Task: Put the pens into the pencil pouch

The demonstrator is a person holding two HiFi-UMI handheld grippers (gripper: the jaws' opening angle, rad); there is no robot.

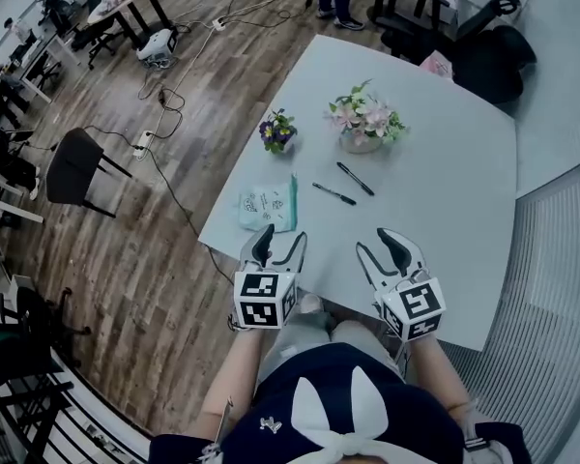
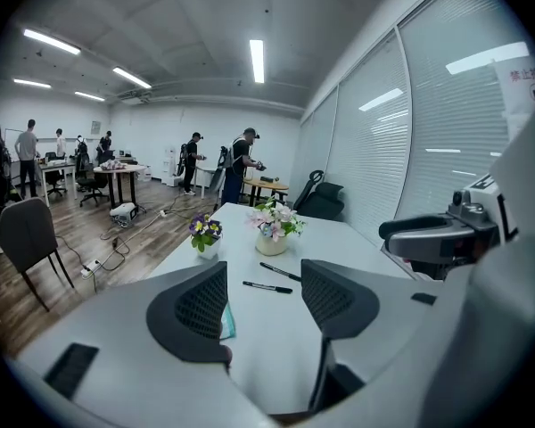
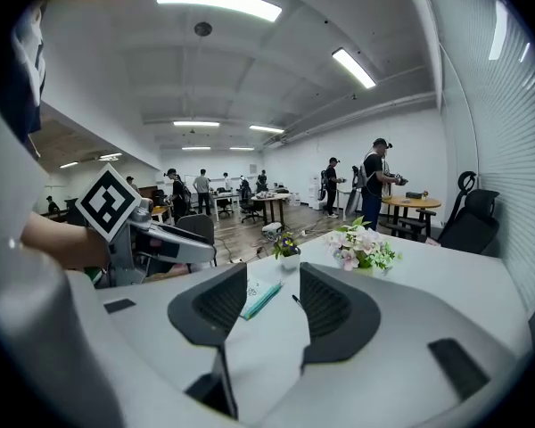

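The pale grey square desk (image 1: 445, 162) carries everything. At its near edge hover the left claw (image 1: 280, 246) and right claw (image 1: 380, 249), both wide and empty. A mint-green patterned fabric pencil pouch (image 1: 268, 206) lies before the left claw. Two slim black pens (image 1: 334, 194) lie just right of it.

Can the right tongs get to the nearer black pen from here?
Probably yes: the right tongs are open and empty, and only bare table lies between them and the nearer pen.

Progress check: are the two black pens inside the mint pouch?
Out: both black pens lie on the pale table beside the pouch.
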